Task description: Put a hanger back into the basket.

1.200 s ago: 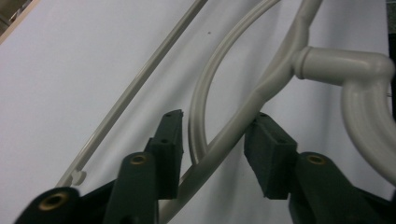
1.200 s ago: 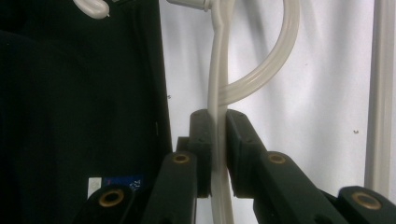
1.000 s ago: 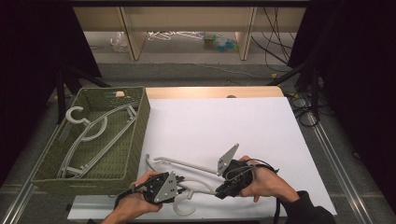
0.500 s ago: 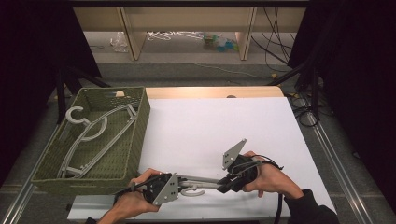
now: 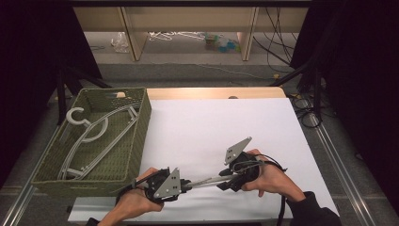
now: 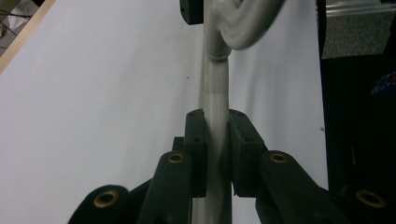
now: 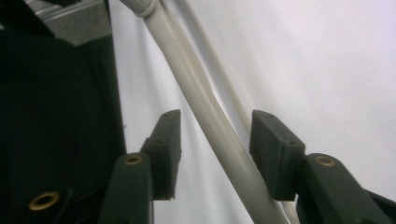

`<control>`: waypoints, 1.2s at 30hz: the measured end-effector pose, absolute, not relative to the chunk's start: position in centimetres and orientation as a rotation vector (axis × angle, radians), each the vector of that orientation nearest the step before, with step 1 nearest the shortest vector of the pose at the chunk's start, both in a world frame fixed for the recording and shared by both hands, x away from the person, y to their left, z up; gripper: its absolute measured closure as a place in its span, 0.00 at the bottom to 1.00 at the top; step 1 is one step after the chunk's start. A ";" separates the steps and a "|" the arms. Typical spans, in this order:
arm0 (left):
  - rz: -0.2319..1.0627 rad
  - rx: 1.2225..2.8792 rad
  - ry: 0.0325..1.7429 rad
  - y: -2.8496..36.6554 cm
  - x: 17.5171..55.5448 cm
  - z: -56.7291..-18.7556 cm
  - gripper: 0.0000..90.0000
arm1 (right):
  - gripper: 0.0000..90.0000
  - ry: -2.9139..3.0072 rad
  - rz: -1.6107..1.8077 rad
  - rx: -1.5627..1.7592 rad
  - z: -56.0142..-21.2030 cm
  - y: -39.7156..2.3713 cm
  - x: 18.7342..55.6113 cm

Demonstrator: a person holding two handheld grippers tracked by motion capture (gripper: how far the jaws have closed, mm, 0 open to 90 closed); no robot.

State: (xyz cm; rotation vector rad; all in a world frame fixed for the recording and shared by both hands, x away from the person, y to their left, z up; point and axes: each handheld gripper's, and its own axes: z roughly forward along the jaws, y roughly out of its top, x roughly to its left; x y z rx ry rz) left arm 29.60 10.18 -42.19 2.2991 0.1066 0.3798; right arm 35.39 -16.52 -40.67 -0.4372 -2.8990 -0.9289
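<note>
A grey plastic hanger (image 5: 203, 181) spans the gap between my two grippers near the table's front edge. My left gripper (image 5: 184, 184) is shut on it; in the left gripper view the jaws (image 6: 215, 135) have just closed onto the hanger's bar (image 6: 215, 84), pads pressing both sides. My right gripper (image 5: 225, 181) has just been opening. In the right gripper view its jaws (image 7: 215, 126) stand apart, and the hanger's bar (image 7: 205, 112) runs slantwise between them, clear of both pads.
A green woven basket (image 5: 139, 127) stands at the left with other grey hangers (image 5: 94, 132) lying inside. A white sheet (image 5: 211, 122) covers the table. A wooden shelf unit and cables lie beyond the far edge.
The left gripper closed on the hanger and rose slightly, taking the hanger up from lying flat. The right gripper's jaws came apart off the bar.
</note>
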 end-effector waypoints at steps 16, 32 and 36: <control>0.336 2.234 0.430 12.6 30.4 -41.5 0.88 | 0.37 -2.850 -1.385 -0.820 -38.4 -18.2 35.8; 0.323 2.176 0.564 14.3 31.1 -40.5 0.88 | 0.32 -2.865 -1.542 -0.909 -39.2 -19.9 33.4; 0.304 2.118 0.623 14.6 31.1 -39.7 0.88 | 0.32 -2.851 -1.552 -0.929 -39.5 -20.2 33.3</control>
